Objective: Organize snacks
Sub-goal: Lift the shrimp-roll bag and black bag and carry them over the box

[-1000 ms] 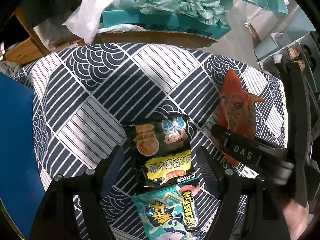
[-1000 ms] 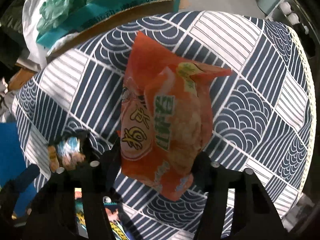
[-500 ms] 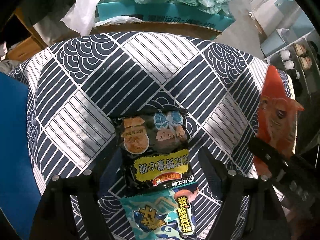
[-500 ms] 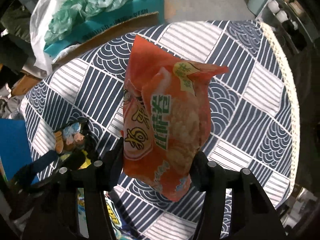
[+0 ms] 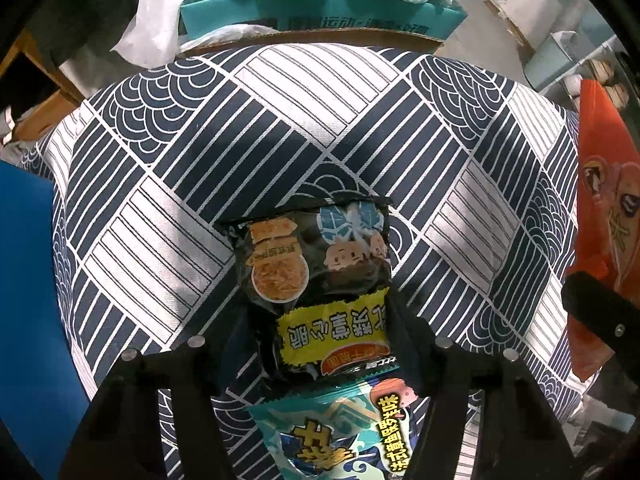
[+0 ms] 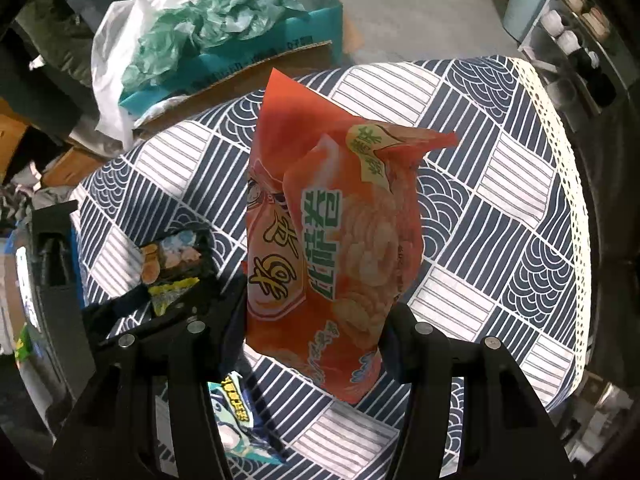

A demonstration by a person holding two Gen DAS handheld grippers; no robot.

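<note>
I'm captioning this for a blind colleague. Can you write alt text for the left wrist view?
The left gripper, its jaws just closing, straddles a black snack packet lying on a navy-and-white patterned tablecloth, with a teal packet overlapping its near end.

Brightness: both views were evenly and moderately lit; the patterned tablecloth point(image 5: 280, 128) read clearly.
Shadows: soft dark patches lay on the cloth beside the black snack packet point(image 5: 316, 264) and under the orange snack bag point(image 6: 336, 240).
Glare: mild sheen showed on the orange bag.
Distortion: strong fisheye curve with black corners.
Focus: centre was sharp; rims were soft.
</note>
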